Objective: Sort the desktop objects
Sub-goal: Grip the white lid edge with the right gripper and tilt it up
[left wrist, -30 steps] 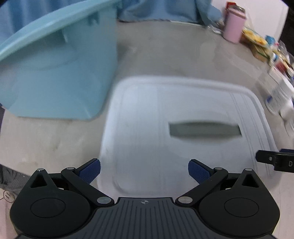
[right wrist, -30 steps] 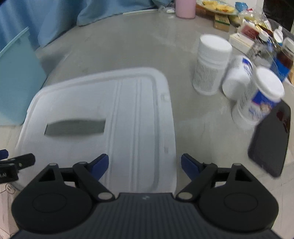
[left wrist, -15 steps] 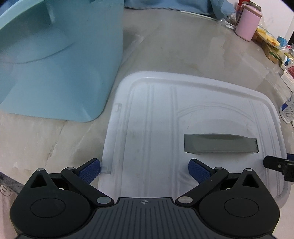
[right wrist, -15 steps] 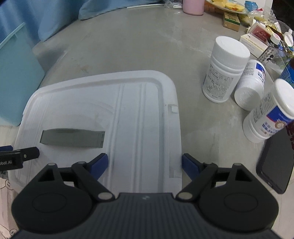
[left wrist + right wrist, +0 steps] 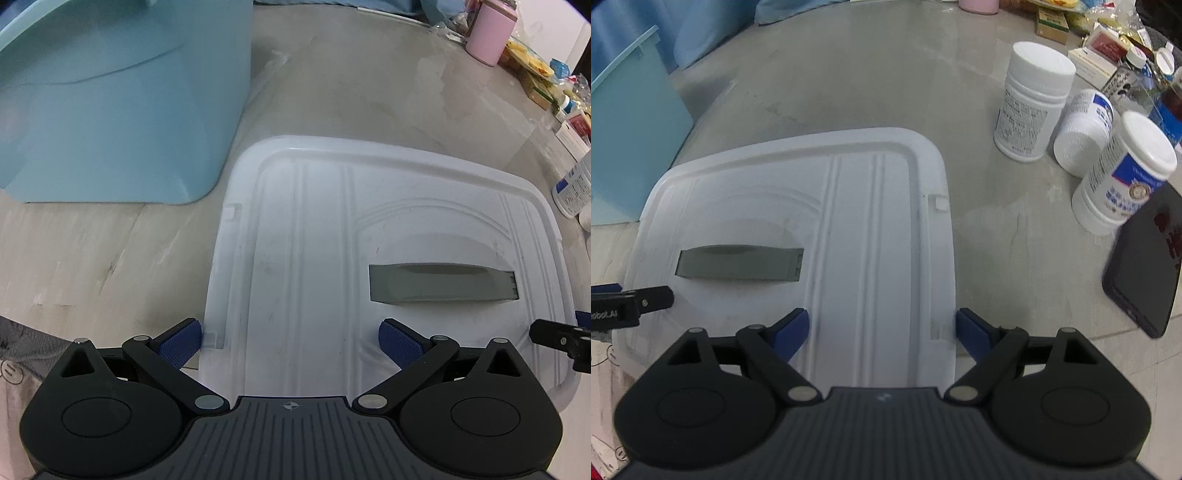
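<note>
A white plastic lid (image 5: 332,229) with a grey handle (image 5: 439,284) lies flat on the table; it also shows in the right wrist view (image 5: 871,236). My left gripper (image 5: 290,341) is open, its jaws straddling the lid's near left corner. My right gripper (image 5: 881,332) is open, its jaws straddling the lid's near right edge. A light blue bin (image 5: 110,110) stands left of the lid. Three white pill bottles (image 5: 1030,99) (image 5: 1082,129) (image 5: 1123,173) and a dark phone (image 5: 1145,266) sit to the right.
A pink cup (image 5: 487,31) and a clutter of boxes and snack packs (image 5: 1100,40) are at the far right of the grey table (image 5: 849,74). Blue cloth (image 5: 701,22) hangs at the back. Patterned cloth shows at the near left edge (image 5: 14,354).
Both grippers have come down closer to the lid's near edge and steadied; the lid fills more of both views. Both stay open.
</note>
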